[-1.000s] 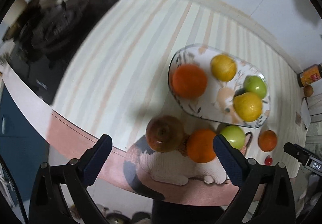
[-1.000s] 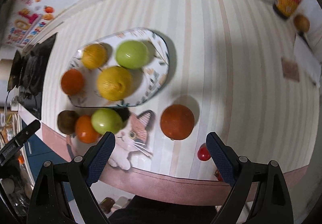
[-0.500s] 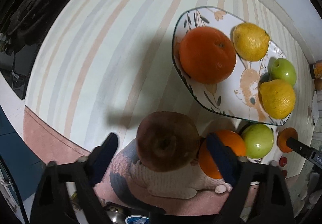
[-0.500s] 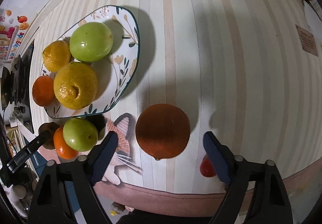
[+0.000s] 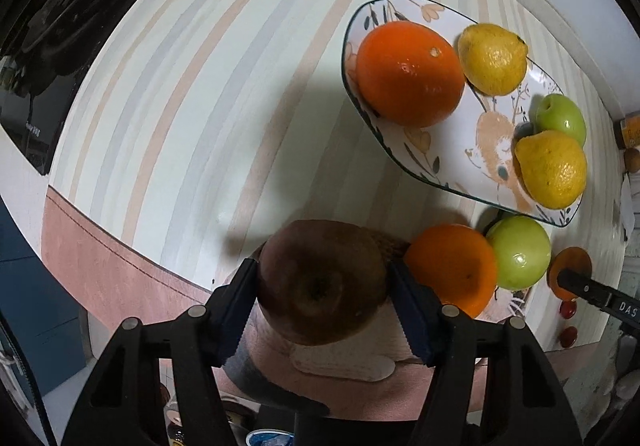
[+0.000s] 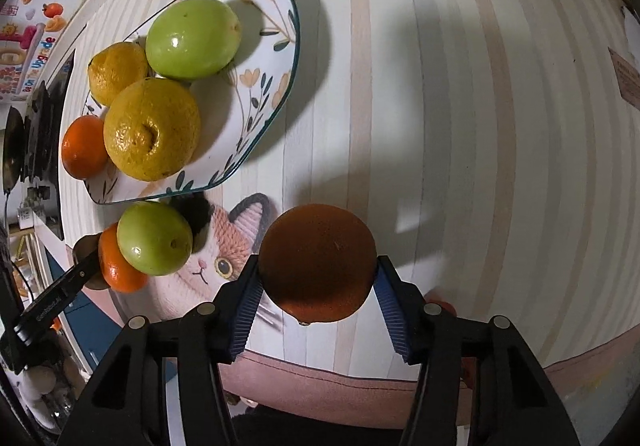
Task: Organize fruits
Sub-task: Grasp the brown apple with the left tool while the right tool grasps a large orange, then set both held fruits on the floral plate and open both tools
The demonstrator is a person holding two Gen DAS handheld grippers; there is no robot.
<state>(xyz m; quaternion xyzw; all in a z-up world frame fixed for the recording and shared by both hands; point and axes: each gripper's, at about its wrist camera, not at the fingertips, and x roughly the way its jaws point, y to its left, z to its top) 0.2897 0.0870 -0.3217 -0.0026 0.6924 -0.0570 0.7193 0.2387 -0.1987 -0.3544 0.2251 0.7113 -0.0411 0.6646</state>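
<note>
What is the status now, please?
Left gripper closing around brown fruit. Right gripper closing around orange. Plate holds four fruits. Nothing in the way.

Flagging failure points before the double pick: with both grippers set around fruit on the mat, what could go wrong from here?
1. The left gripper jaws are closing on the brown fruit, whose right-hand pad sits next to the small orange; it may get nudged into the green apple.
2. The right gripper is closing on the dark orange; the round skin could slip out.
3. The plate is already crowded, so added fruit may roll off.
</note>
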